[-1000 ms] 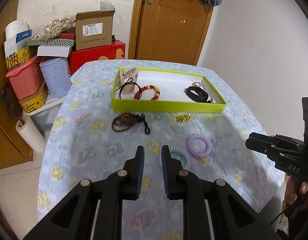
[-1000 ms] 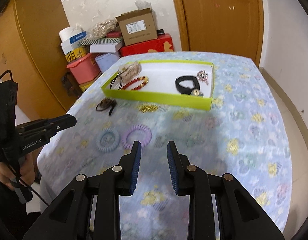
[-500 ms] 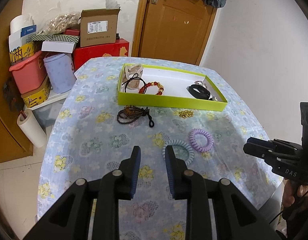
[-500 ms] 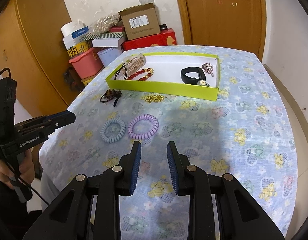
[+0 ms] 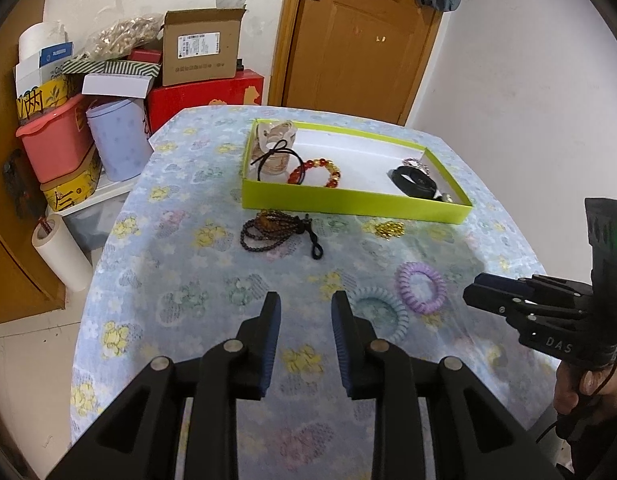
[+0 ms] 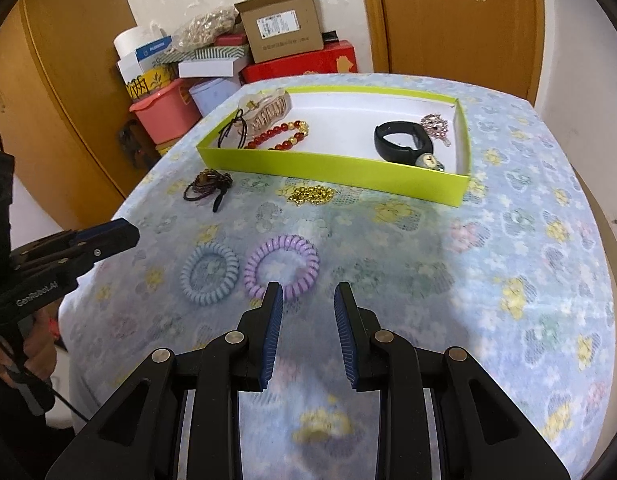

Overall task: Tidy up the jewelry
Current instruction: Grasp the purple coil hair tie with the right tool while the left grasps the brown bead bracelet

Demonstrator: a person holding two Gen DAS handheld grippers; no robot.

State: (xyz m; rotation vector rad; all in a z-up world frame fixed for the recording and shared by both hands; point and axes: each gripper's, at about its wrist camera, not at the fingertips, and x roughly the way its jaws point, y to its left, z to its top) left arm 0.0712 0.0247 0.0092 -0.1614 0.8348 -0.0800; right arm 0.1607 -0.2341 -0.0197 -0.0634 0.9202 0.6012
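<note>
A lime green tray (image 5: 348, 200) (image 6: 328, 168) on the flowered tablecloth holds a red bead bracelet (image 6: 276, 136), a black watch band (image 6: 396, 152), a hair clip (image 5: 274, 140) and a brooch (image 6: 436, 126). In front of it lie a dark bead necklace (image 5: 268, 230), gold beads (image 6: 310, 194), a purple coil hair tie (image 6: 284, 242) and a blue coil hair tie (image 6: 209, 299). My left gripper (image 5: 305, 304) hovers left of the blue tie; its jaws are opening with nothing between them. My right gripper (image 6: 308, 292) is open and empty, just short of the purple tie.
Boxes, a pink tub and a paper roll (image 5: 60, 252) are stacked left of the table, and a wooden door (image 5: 360, 40) stands behind it. The tablecloth drops off at the near and right edges. A hand (image 6: 32, 356) holds each gripper handle.
The left jaws have spread wider. The right gripper has moved forward and down, so the purple and blue ties now sit close before its fingertips.
</note>
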